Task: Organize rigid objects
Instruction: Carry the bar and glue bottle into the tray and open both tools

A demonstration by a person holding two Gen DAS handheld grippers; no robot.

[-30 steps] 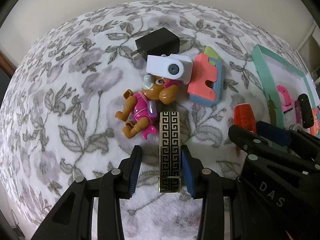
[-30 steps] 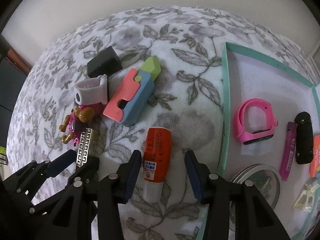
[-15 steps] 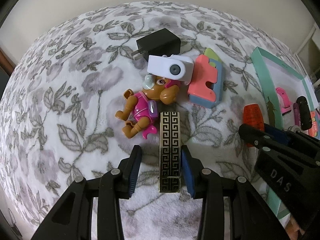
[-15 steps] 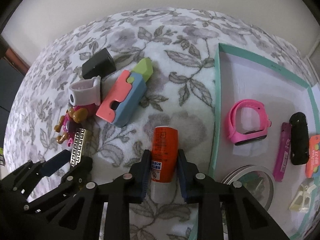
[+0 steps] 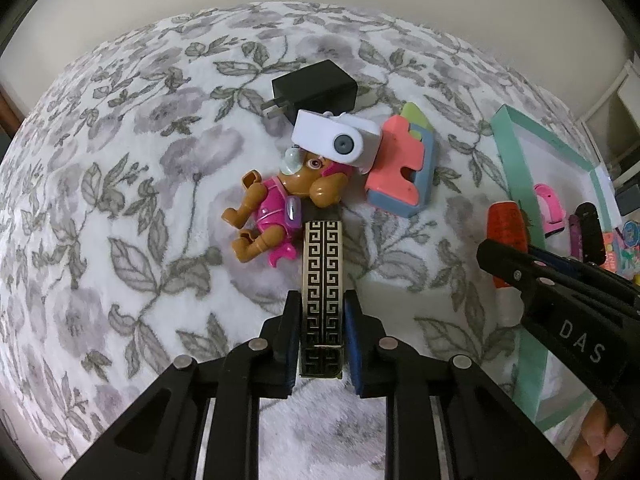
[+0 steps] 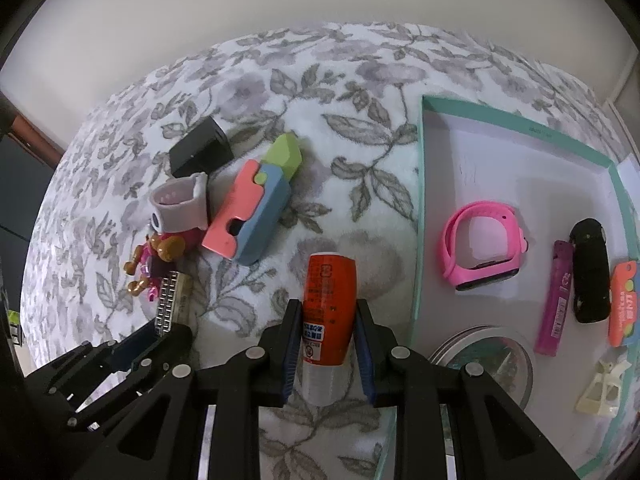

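Left wrist view – left gripper [image 5: 322, 332] newly clamped on patterned bar [image 5: 322, 280], right gripper [image 6: 327, 336] gripping orange tube [image 6: 329, 300]

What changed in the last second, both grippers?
Left gripper: jaws have just been closing, now clamped on the gold-patterned lighter. Right gripper: jaws closed on the orange glue stick. Toy figure, white camera and teal tray stayed put.

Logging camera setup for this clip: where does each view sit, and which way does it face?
Left wrist: on the left claw, looking steeply down at the floral cloth; its jaws, just closing, clamp the gold-patterned bar; the right claw shows too.
Right wrist: on the right claw, same downward tilt; jaws clamp the orange tube.
Shared: toy figure, teal tray.
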